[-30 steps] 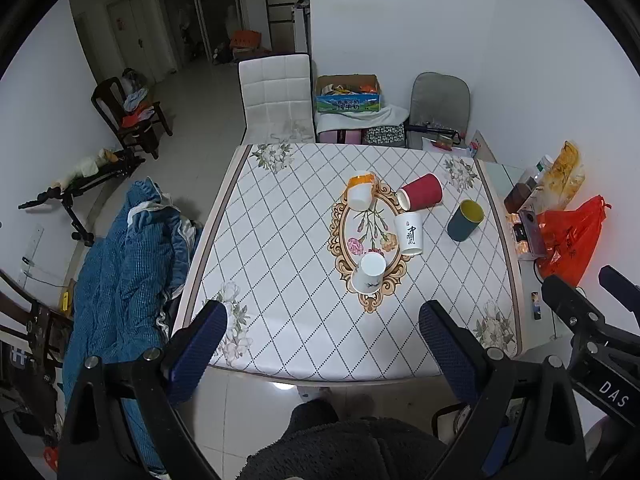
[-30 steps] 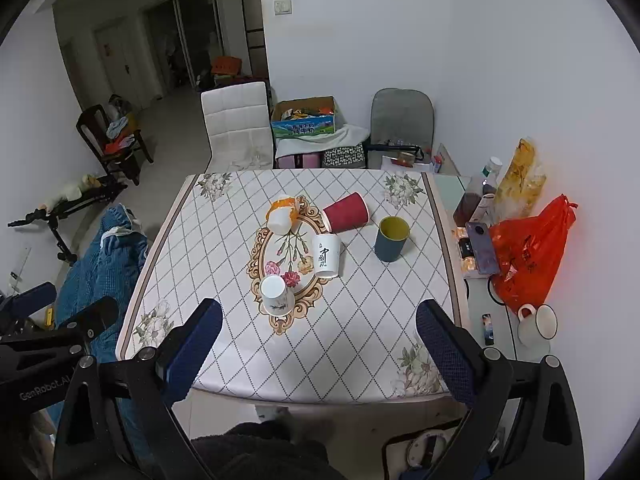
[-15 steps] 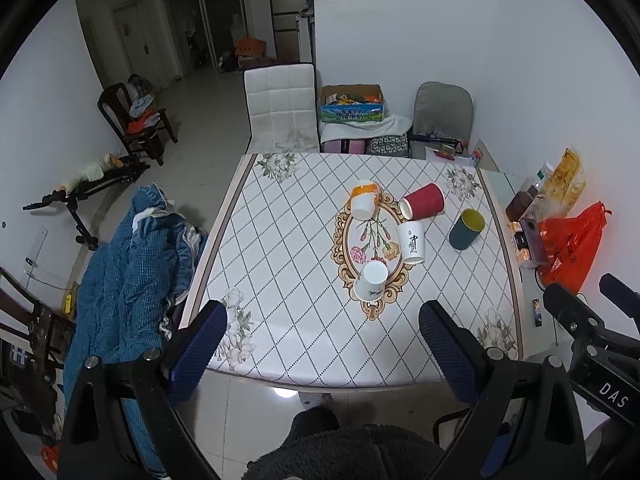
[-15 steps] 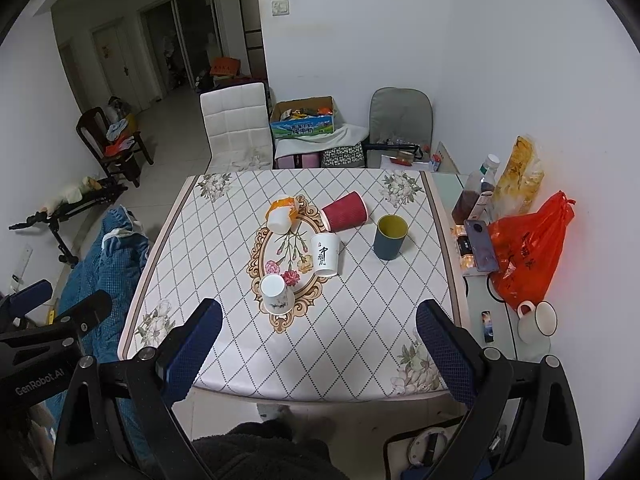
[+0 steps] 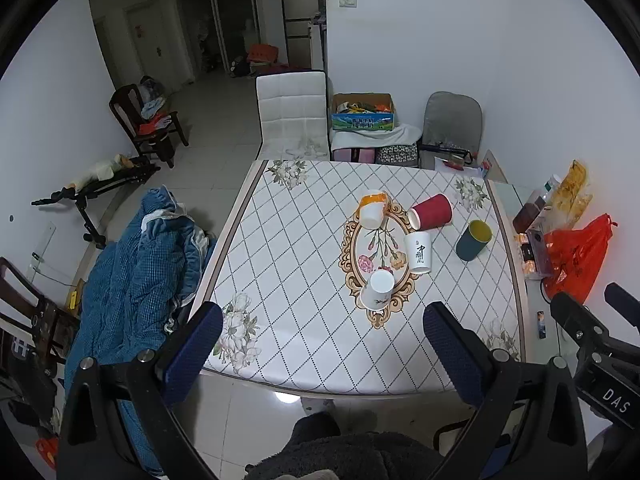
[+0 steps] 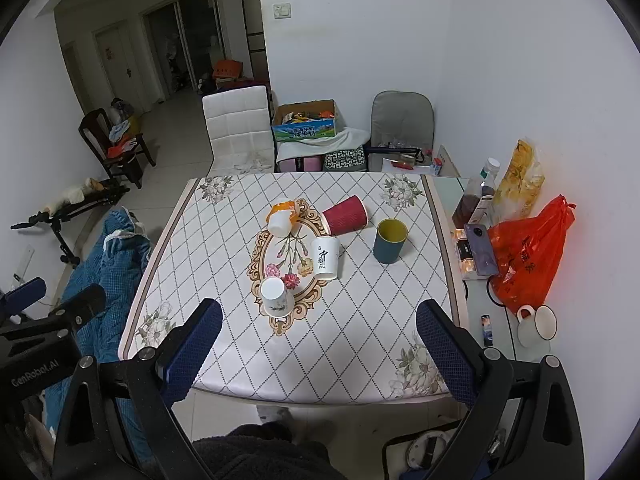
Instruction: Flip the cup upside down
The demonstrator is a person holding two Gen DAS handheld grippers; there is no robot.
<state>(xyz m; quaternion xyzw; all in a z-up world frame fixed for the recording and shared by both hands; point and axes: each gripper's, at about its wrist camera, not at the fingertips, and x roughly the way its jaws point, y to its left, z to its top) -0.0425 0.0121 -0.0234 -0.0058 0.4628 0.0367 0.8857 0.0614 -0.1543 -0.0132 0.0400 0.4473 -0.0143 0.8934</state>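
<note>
Both tools hang high above the near edge of the counter, each spread wide with nothing between its fingers. From the left wrist view, the left tool (image 5: pixel 320 340) has its blue-padded fingers far apart, and the counter (image 5: pixel 304 264) with its diamond-patterned cloth lies ahead and below. Five cups sit ahead of it, right of its centre line and well apart from the pads: a white floral cup (image 5: pixel 377 290) nearest, standing bottom-up; a white cup with black lettering (image 5: pixel 418 252) just beyond, also bottom-up; an orange-and-white cup (image 5: pixel 372 210) and a red cup (image 5: pixel 431 212) farther off, both lying on their sides; and a dark teal cup (image 5: pixel 473 240) with a yellow inside, standing mouth-up, farthest to the right. Part of the right tool shows at the right edge of this view. From the right wrist view, the right tool (image 6: pixel 318 338) is likewise wide apart and holds nothing. The white floral cup (image 6: pixel 275 296) stands just ahead of its left finger, the lettered cup (image 6: pixel 325 258) ahead near centre, the orange-and-white cup (image 6: pixel 283 218) and the red cup (image 6: pixel 345 216) beyond, and the teal cup (image 6: pixel 390 240) ahead, slightly right. An orange plastic bag (image 6: pixel 528 252) lies off to the right, beside the counter.
</note>
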